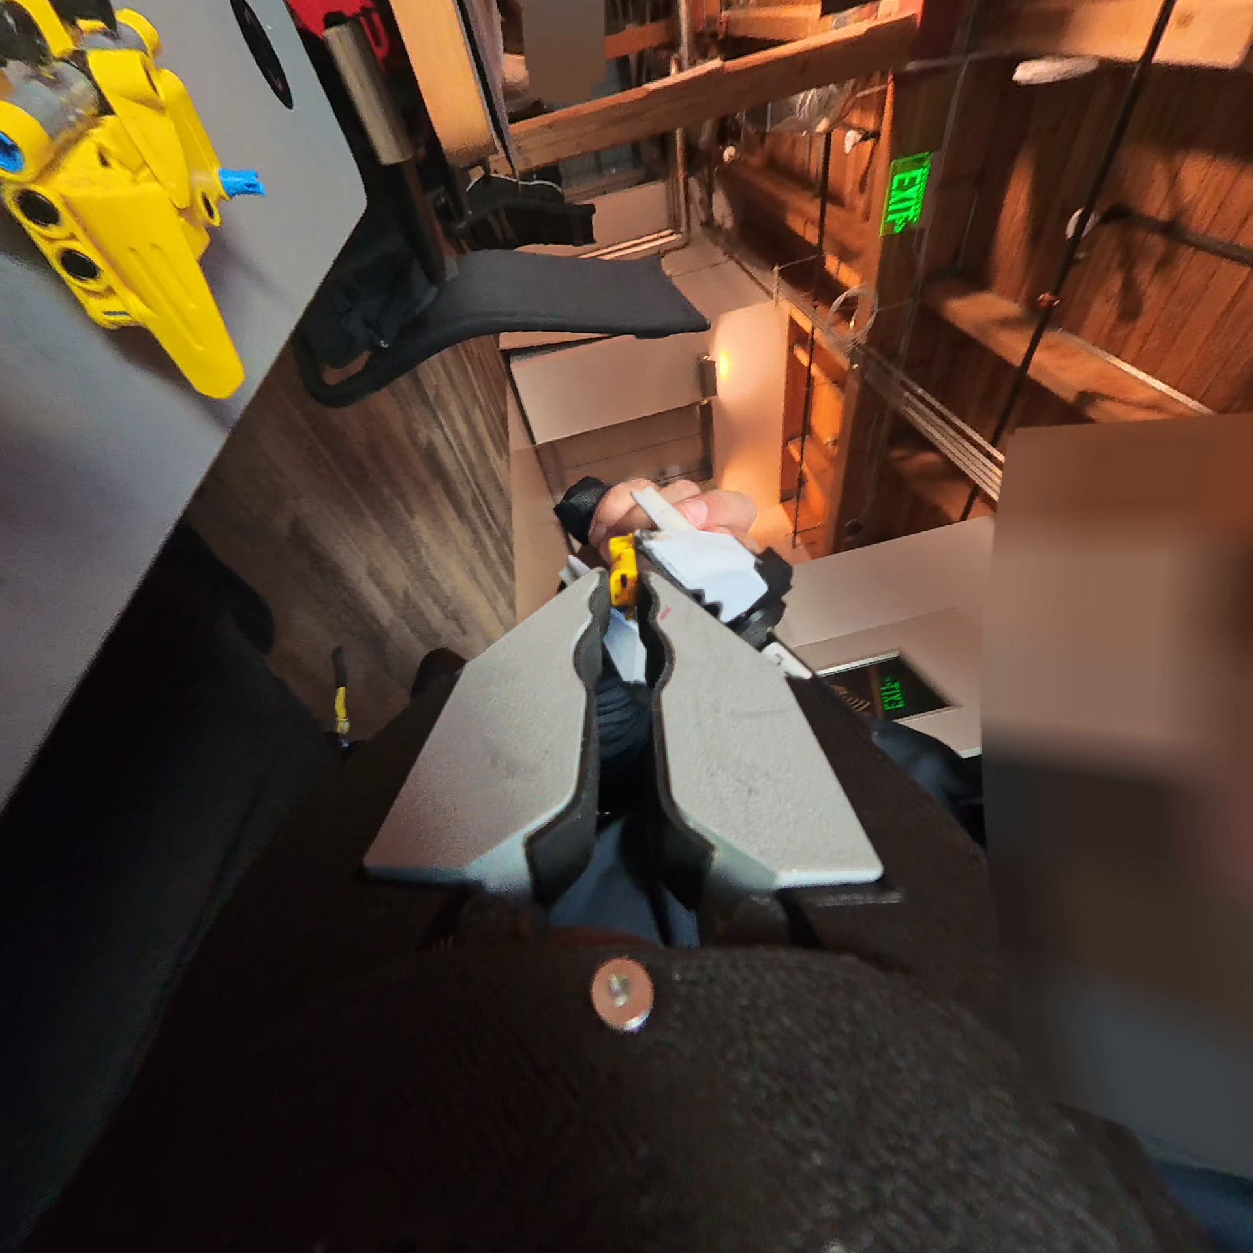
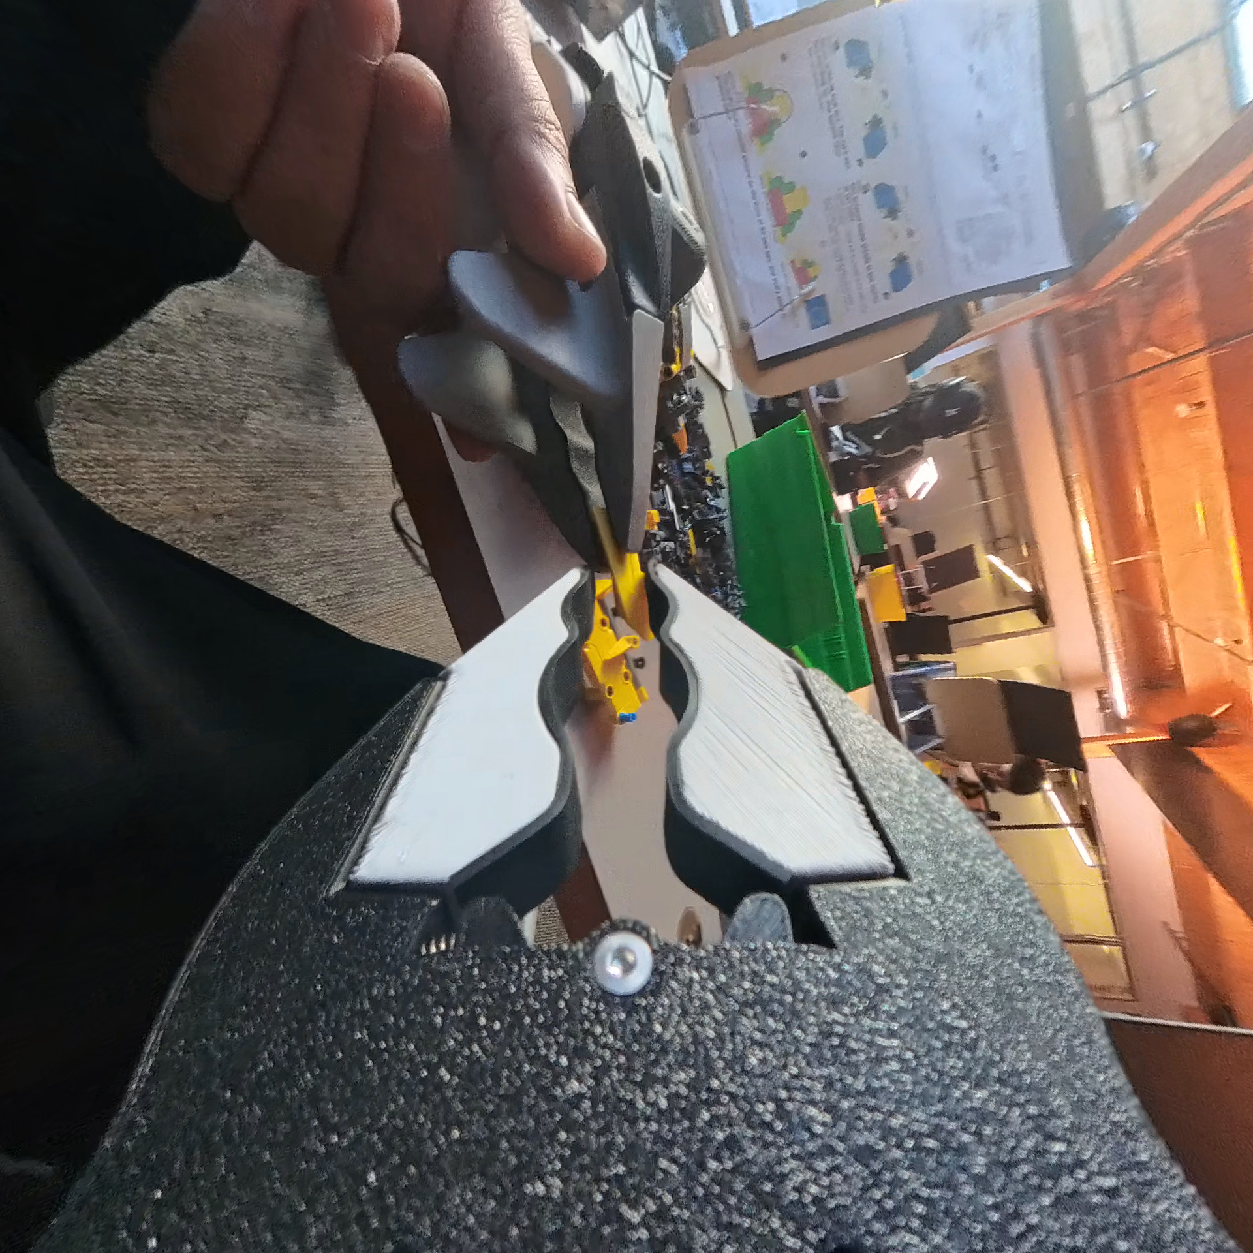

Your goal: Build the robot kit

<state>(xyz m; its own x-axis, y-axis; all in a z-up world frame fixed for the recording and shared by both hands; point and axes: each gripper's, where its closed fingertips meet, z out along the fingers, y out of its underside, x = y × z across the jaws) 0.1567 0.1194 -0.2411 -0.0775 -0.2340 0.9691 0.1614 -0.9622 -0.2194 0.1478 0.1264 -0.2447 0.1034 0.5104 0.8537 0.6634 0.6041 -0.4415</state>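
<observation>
My left gripper [image 1: 622, 584] is shut on a small yellow piece [image 1: 621, 566], held up in the air off the grey table [image 1: 81, 474]. My right gripper [image 2: 617, 576] grips the same yellow piece [image 2: 627, 588] from the opposite side. The two grippers meet tip to tip. The right gripper also shows in the left wrist view [image 1: 647, 533], held by a hand [image 1: 678, 503]. The left gripper shows in the right wrist view [image 2: 620, 542], held by a hand [image 2: 380, 135]. A larger yellow toy model [image 1: 129, 203] with blue pins lies on the table. It shows between my right fingers too [image 2: 610, 668].
A black chair [image 1: 542, 298] stands beyond the table edge. In the right wrist view a green bin [image 2: 786, 542], a pile of dark loose pieces [image 2: 691, 488] and a picture instruction sheet on a board [image 2: 874, 169] stand on the table [image 2: 630, 813]. My left and right fingertips are right by each other.
</observation>
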